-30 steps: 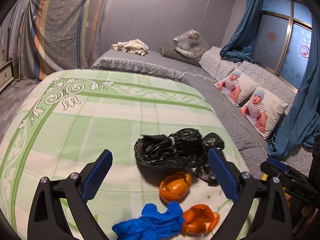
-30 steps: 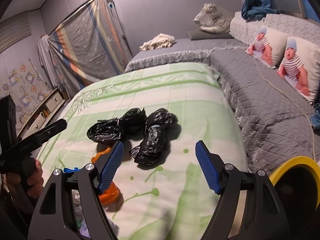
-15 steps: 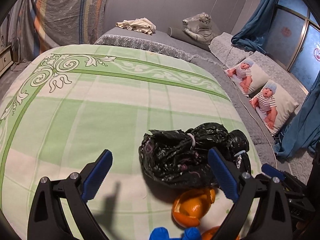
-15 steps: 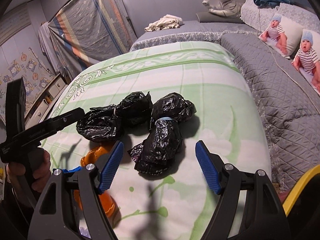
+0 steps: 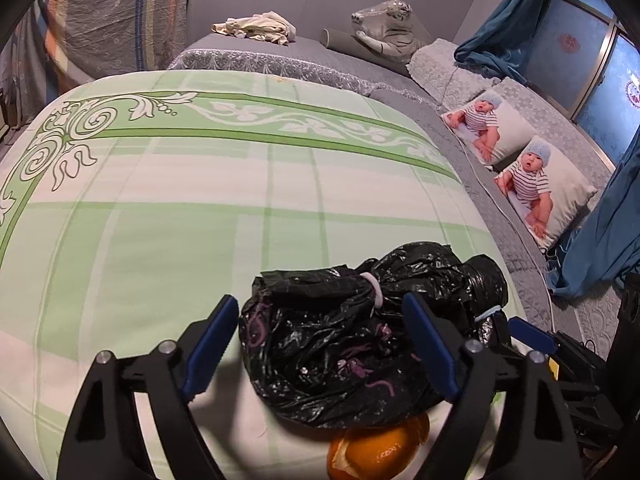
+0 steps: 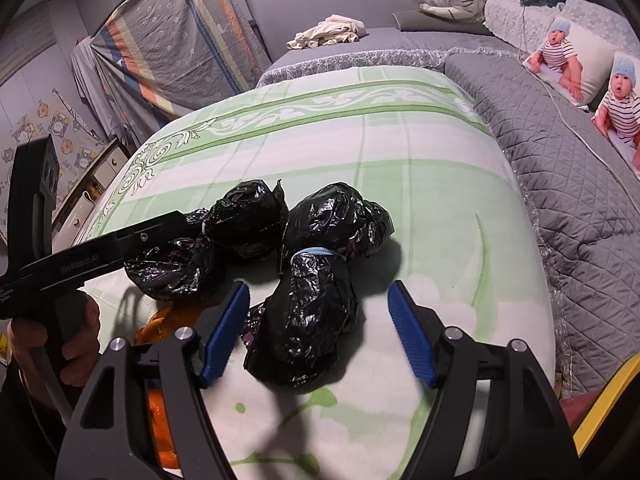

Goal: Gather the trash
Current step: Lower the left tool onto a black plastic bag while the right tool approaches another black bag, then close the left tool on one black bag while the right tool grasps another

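2 crumpled black plastic trash bags lie side by side on the green-and-white patterned blanket (image 5: 200, 208), each cinched in the middle by a band. The left trash bag (image 5: 344, 344), tied with a pale band, sits between the blue-padded fingers of the left gripper (image 5: 324, 348); its jaws have just been closing yet stand spread, the left pad clear of the plastic and the right pad at the bag's edge, where contact cannot be told. An orange peel (image 5: 376, 450) pokes out from under this bag's near side. In the right wrist view, the right trash bag (image 6: 312, 312), bound with a light blue band, lies between the fingers of the right gripper (image 6: 316, 332); these jaws too have just been closing and remain parted, with blanket visible between the bag and the right pad and the left pad just beside the plastic. The left trash bag appears there as 2 dark lumps to the left, partly behind the black arm of the left gripper, which a hand (image 6: 60, 344) grasps. A grey quilted cover (image 6: 580, 208) borders the blanket on the right, with 2 baby-print pillows (image 5: 520, 168) on it. A yellow rim (image 6: 608, 400) shows at the lower right.
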The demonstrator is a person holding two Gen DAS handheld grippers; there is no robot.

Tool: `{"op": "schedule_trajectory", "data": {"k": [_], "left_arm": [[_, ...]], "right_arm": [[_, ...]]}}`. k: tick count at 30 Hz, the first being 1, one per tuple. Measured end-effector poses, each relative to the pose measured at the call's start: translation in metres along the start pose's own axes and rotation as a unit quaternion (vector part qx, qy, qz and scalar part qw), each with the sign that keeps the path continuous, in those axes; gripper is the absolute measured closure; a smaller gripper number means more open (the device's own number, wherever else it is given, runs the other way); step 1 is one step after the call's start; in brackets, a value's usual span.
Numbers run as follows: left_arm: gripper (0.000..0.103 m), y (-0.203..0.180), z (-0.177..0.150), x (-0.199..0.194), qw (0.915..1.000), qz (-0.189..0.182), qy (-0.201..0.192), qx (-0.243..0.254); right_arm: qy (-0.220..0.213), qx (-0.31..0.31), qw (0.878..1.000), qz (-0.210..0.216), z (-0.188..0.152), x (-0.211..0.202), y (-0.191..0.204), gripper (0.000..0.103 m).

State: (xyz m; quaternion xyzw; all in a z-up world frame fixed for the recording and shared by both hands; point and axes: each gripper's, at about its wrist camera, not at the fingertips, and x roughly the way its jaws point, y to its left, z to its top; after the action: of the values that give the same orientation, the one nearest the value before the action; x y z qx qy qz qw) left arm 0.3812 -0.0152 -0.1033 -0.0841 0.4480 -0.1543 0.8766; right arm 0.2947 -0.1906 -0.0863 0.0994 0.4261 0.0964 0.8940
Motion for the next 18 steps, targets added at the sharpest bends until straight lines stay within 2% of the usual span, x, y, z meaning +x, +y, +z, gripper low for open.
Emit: {"op": "schedule_trajectory", "data": {"k": [2, 4, 10, 12, 16, 18], "left_arm": [[0.028, -0.001, 0.001, 0.006, 1.0000, -0.002, 0.008, 0.003], [0.038, -0.003, 0.001, 0.009, 0.9999, -0.002, 0.014, 0.004], [0.055, -0.002, 0.002, 0.016, 0.9997, -0.007, 0.022, 0.001], [0.062, -0.004, 0.002, 0.017, 0.9997, -0.007, 0.022, 0.002], [0.084, -0.004, 0.002, 0.015, 0.9998, -0.003, 0.017, 0.002], [0.087, -0.004, 0.002, 0.013, 0.9999, -0.004, 0.013, -0.002]], "right_arm": [[0.004, 0.000, 1.000, 0.001, 0.001, 0.003, -0.001, 0.039], [0.009, 0.002, 1.000, 0.003, 0.001, 0.007, -0.003, 0.040], [0.016, 0.008, 1.000, -0.003, 0.000, 0.014, -0.006, 0.050], [0.017, 0.006, 1.000, -0.005, 0.000, 0.015, -0.006, 0.058], [0.023, 0.004, 1.000, -0.013, -0.001, 0.018, -0.007, 0.069], [0.022, 0.002, 1.000, -0.018, -0.002, 0.017, -0.006, 0.074]]}}
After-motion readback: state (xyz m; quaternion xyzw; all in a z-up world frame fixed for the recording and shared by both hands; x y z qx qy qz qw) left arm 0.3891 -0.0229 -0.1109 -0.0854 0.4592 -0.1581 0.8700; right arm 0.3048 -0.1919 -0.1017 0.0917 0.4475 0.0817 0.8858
